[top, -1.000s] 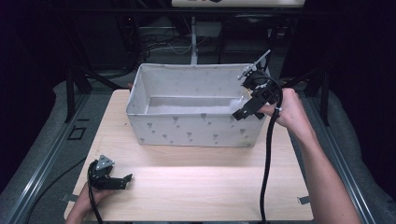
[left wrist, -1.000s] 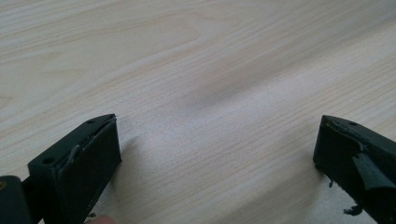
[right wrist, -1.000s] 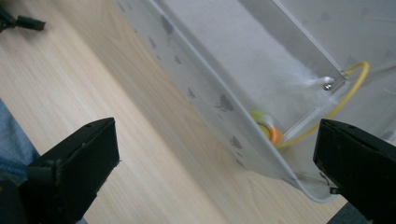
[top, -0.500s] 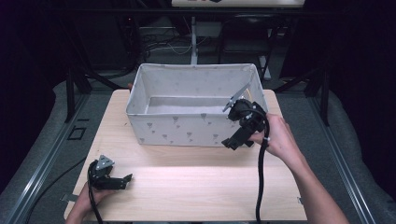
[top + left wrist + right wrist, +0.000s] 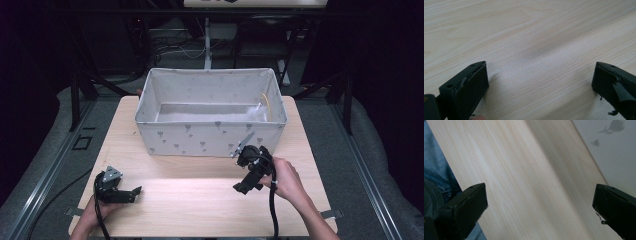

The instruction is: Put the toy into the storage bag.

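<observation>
A white fabric bin [image 5: 210, 135] with small grey prints stands at the far middle of the wooden table [image 5: 190, 200]. My left gripper [image 5: 131, 192] rests low at the table's front left, open, with bare wood between its jaws [image 5: 539, 75]. Held above the table just in front of the bin's right corner, my right gripper [image 5: 243, 187] is open too, and nothing lies between its jaws [image 5: 539, 195]. Something thin and yellowish [image 5: 267, 104] leans on the bin's inner right wall.
The bin's printed wall [image 5: 614, 147] shows at the upper right of the right gripper view, and blue cloth [image 5: 436, 175] past the table's edge at its left. Dark floor, cables and metal frames surround the table.
My right gripper has come down and toward me, from over the bin's right rim to the table in front of the bin. The left gripper has stayed put.
</observation>
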A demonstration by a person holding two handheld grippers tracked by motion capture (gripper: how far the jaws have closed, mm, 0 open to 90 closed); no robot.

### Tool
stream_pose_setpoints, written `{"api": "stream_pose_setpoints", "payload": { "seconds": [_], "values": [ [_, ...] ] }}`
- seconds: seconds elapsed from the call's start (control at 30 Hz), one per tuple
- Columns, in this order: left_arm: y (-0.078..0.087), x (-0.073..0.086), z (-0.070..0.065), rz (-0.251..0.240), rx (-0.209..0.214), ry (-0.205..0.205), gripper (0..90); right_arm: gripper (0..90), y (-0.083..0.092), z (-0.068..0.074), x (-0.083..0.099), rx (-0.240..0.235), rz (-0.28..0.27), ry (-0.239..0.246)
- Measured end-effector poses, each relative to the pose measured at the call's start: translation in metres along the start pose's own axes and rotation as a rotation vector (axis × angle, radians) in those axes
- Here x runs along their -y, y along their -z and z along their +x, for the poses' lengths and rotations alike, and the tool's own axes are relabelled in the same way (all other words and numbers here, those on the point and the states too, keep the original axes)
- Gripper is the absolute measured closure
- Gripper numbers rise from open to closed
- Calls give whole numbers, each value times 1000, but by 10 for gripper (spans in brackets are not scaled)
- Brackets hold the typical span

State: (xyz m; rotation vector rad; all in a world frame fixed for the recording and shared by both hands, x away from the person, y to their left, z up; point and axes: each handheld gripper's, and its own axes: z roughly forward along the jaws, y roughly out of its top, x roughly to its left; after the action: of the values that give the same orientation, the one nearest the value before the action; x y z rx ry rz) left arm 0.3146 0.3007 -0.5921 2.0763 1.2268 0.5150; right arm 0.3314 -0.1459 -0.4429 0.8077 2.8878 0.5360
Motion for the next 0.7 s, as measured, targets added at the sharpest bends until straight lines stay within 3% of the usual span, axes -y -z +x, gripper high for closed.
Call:
{"api": "stream_pose_setpoints", "payload": {
  "seconds": [0.07, 0.2, 0.3, 0.47, 0.53, 0.7],
  "values": [
    [0, 0, 0, 1, 0, 1, 6, 0, -5, 1, 3, -3, 12, -1],
    [0, 0, 0, 1, 0, 1, 6, 0, -34, 4, 19, -15, 42, -27],
    [0, 0, 0, -1, -1, 1, 6, 0, -42, 3, 24, -16, 52, -32],
    [0, 0, 0, 0, -1, 1, 5, 0, -60, 4, 37, 8, 27, -84],
    [0, 0, 0, -1, 0, 1, 5, 0, -64, 4, 41, 10, 51, -77],
    [0, 0, 0, 0, 0, 1, 5, 0, -66, 4, 46, 13, 45, -87]
  ]
}}
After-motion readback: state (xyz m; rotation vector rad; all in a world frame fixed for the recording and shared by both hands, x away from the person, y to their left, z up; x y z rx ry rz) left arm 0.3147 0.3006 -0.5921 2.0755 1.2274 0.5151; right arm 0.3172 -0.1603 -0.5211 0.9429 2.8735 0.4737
